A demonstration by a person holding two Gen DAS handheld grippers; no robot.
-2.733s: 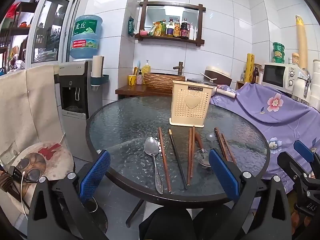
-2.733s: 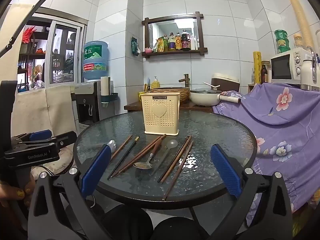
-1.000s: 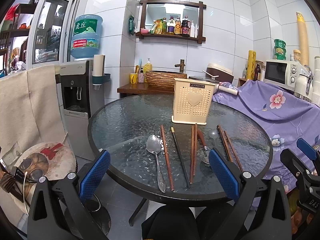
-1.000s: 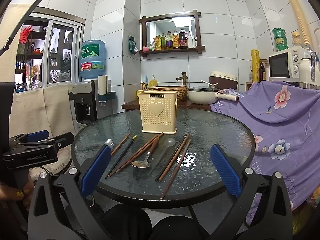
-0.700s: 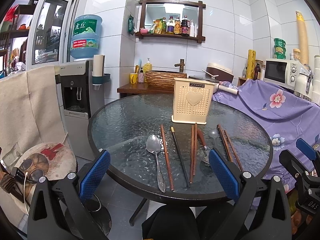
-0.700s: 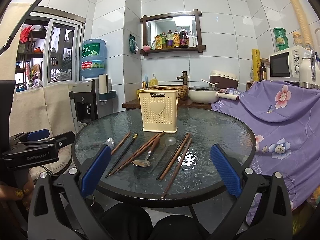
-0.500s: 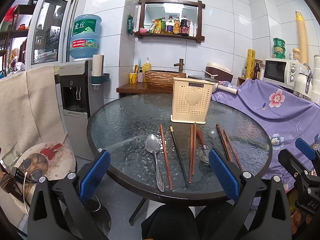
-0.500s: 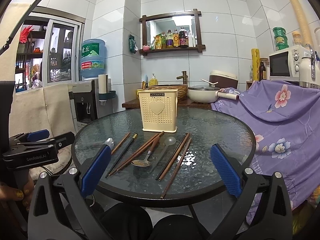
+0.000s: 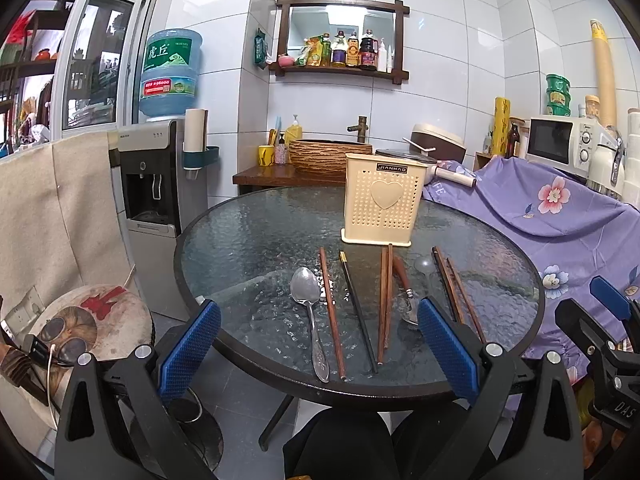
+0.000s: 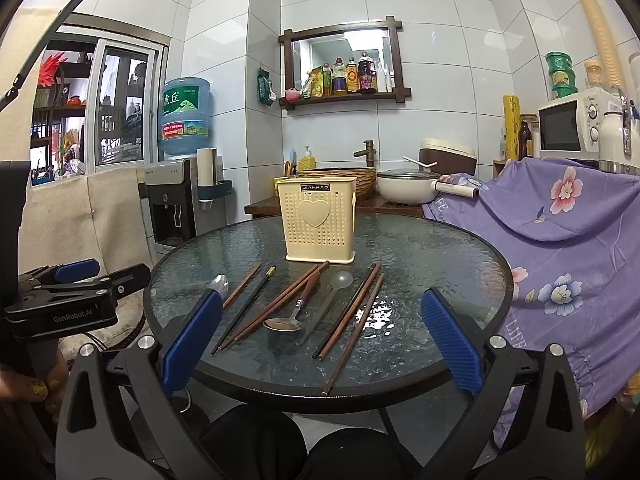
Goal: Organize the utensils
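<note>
Utensil holder point(image 9: 382, 204) behind chopsticks point(image 9: 330, 308), spoons point(image 9: 308, 300)

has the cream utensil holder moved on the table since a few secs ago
No. The cream utensil holder stands in the same place relative to the chopsticks lying in front of it and to the table rim; only the cameras shifted slightly.

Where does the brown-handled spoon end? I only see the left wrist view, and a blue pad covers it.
Observer: In the right wrist view the wooden-handled spoon shows whole. It ends in a metal bowl lying on the glass table, away from the holder.
Operator: What's the white handle poking out right of the holder?
Observer: It belongs to a white pot with a glass lid, on the counter behind the table.
</note>
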